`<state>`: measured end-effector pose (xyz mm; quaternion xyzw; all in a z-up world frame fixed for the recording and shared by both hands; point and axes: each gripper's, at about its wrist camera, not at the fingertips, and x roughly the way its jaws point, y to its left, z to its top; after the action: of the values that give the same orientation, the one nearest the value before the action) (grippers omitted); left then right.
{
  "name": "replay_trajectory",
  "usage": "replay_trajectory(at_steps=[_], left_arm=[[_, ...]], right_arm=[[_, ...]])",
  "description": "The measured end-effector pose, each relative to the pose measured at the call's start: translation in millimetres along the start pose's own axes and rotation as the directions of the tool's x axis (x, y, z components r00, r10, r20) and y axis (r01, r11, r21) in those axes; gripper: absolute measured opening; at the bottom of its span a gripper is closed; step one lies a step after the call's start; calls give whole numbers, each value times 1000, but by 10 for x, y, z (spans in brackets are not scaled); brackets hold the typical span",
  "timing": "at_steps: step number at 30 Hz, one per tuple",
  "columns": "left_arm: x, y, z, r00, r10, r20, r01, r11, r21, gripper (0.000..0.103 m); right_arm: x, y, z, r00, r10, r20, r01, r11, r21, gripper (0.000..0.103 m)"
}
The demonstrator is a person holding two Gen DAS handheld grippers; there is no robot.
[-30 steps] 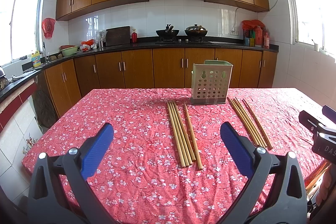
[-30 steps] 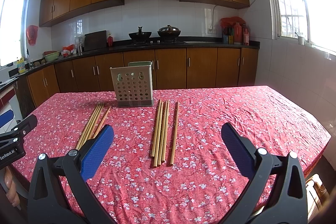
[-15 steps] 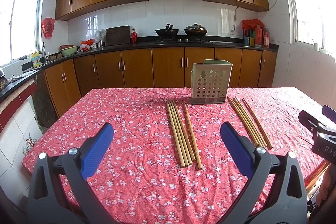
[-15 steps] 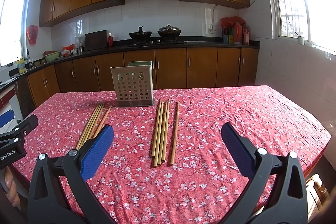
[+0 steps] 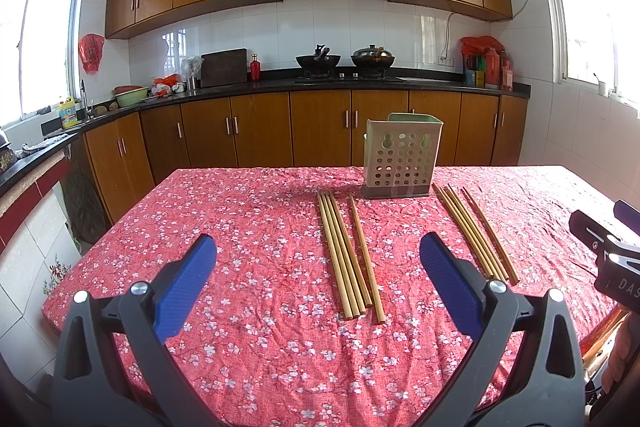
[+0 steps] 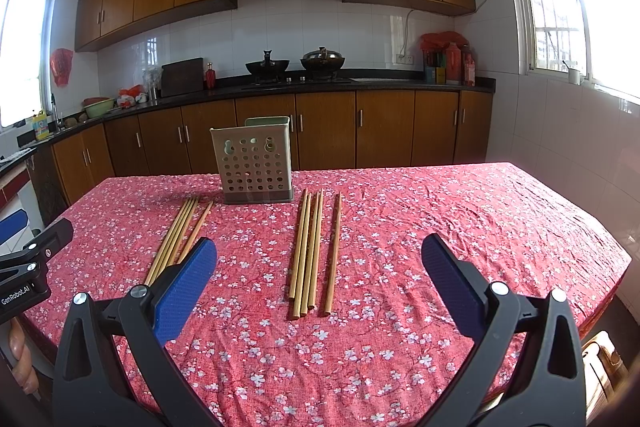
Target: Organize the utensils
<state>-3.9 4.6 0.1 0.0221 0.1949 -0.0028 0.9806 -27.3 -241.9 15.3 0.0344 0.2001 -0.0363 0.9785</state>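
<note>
Both tongs are spread wide and hold nothing: the left gripper (image 5: 318, 279) hangs over the near part of the table, and the right gripper (image 6: 319, 279) does the same on its own side. Neither blue pad touches a stick.

In the left wrist view the left bundle of chopsticks (image 5: 347, 254) lies on the red floral tablecloth (image 5: 248, 227) at about 12 o'clock from the left gripper, one stick a little apart from the rest. The right bundle (image 6: 314, 251) lies at 12 o'clock from the right gripper, again with one stick set apart. The perforated holder (image 5: 402, 159) stands upright beyond both bundles, roughly 1 o'clock from the left gripper and 11 o'clock from the right.

Nothing is in the holder that I can see, so the work looks barely begun. To grip well, I would bring each gripper down across the sticks, not along them, and close near the middle so the bundle does not tip. The stray stick is likely to be missed; nudging it in first may help. Thin round sticks may roll or splay under the pads.
</note>
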Motion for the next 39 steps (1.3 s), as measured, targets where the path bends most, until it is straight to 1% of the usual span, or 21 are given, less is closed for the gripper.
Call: replay_trajectory(at_steps=[20,22,23,25,28,30,32,34,35,37,39], left_arm=[[-3,-9,29,1000,5,-5,-5,1000,-1,99],[14,12,29,1000,15,-17,-15,1000,-5,99],[100,-58,-18,999,21,-27,-21,1000,-7,99],[175,-27,-37,998,39,-57,-39,999,-14,99],[330,59,-67,992,61,-114,-64,998,-25,99],[446,115,-87,985,79,-153,-85,996,-31,99],[565,170,-85,979,84,-186,-93,995,-36,99],[713,235,-101,972,81,-219,-93,994,-48,99],[790,259,-113,969,78,-235,-93,994,-53,99],[928,290,-130,962,73,-263,-92,994,-63,99],[1043,304,-138,957,56,-285,-79,994,-70,95]], right_arm=[[13,-20,-14,1000,1,-8,-1,1000,3,101],[53,-38,-7,1000,4,-23,-4,1000,8,101],[96,-58,-5,999,5,-37,-5,1000,16,101],[202,-99,-49,998,6,-68,-4,999,35,101],[411,-212,-96,989,-10,-150,21,998,65,100],[549,-300,-122,978,-17,-209,35,996,86,92],[739,-364,-147,963,-9,-271,40,993,108,76],[928,-385,-162,945,0,-328,42,992,120,66],[1023,-380,-164,936,5,-352,41,992,123,58],[1220,-357,-174,916,21,-400,32,992,124,50],[1419,-316,-186,895,42,-445,18,991,130,41]])
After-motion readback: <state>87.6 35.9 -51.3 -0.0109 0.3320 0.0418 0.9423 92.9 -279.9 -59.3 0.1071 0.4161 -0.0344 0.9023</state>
